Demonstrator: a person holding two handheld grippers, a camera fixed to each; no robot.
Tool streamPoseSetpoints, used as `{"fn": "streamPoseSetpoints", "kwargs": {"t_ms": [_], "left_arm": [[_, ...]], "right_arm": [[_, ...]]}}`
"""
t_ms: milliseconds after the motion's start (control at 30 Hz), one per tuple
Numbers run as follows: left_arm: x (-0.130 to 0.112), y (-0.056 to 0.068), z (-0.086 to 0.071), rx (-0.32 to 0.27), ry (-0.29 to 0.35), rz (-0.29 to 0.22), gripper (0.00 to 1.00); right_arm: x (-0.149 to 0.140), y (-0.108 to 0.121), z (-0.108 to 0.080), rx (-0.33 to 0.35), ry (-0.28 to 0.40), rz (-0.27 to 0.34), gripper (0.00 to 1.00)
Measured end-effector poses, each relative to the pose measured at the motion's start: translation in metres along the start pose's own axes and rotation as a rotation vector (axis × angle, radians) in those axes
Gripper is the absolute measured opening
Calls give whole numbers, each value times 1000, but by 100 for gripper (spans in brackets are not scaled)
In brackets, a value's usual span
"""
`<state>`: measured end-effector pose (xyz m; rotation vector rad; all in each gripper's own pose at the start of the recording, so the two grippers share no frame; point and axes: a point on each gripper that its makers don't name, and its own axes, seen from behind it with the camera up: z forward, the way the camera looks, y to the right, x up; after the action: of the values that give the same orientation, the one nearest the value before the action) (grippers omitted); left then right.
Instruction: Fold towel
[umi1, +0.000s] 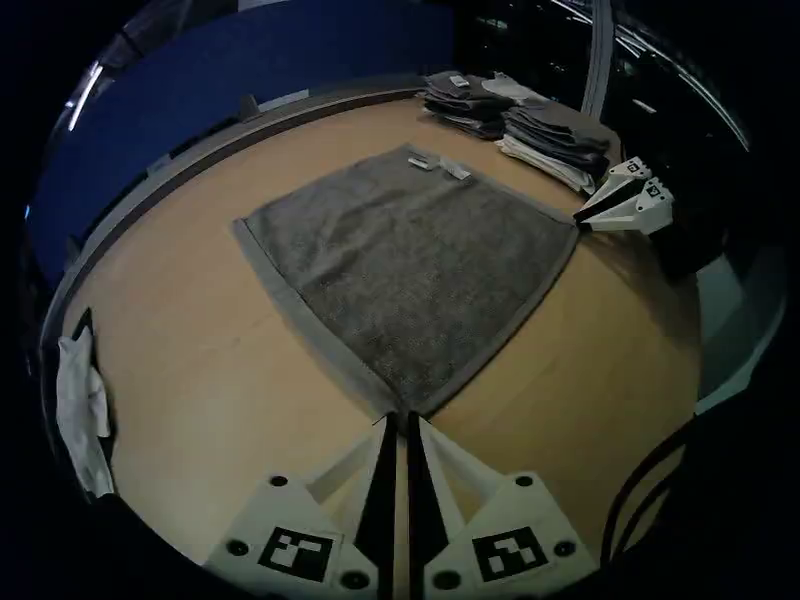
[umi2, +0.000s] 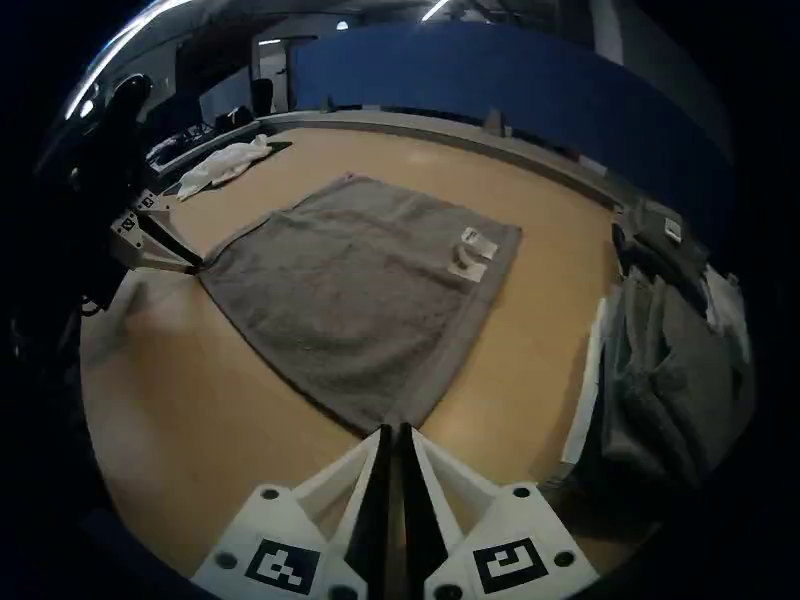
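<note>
- Blue partition (umi1: 250, 60) runs behind the table.
- Wooden table (umi1: 200, 400), wide and mostly bare.
- Grey towel (umi1: 420, 250) lies flat in mid-table, one layer, no fold made yet. One corner points at each claw.
- Stack (umi1: 540, 130) of folded grey towels sits at the far edge, well apart from the flat one.
- White cloth (umi1: 80, 400) is crumpled at the table's side edge, not in play.
- Left gripper (umi1: 400, 418): fingers together, tips right on the towel's near corner. It looks pinched on that corner, though the cloth between the pads is hard to see.
- Right gripper (umi2: 395, 430): same, fingers together on the neighbouring corner and apparently nipping it. In the left gripper view its tips touch that corner.
- Tags (umi2: 470, 250), small and pale, sit near the far hem.
- Handling, my guess: terry, soft, light and limp, with no stiffness, so it will sag between the two holds. It should not be slippery, and it may drag on the wood.
- Best hold is the hemmed corners, where the edge is thicker. Both are on the same side, so lifting them together and carrying them over to the far hem should work.
</note>
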<state>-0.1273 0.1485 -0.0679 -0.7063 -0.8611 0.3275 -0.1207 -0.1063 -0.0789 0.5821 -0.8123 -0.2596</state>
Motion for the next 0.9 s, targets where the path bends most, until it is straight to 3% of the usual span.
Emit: {"fn": "streamPoseSetpoints", "kwargs": {"t_ms": [367, 900], "left_arm": [[18, -3, -25, 19, 34, -41, 7], [64, -12, -85, 69, 108, -101, 7]], "right_arm": [[31, 2, -24, -7, 54, 8, 6], [87, 4, -78, -19, 154, 21, 6]]}}
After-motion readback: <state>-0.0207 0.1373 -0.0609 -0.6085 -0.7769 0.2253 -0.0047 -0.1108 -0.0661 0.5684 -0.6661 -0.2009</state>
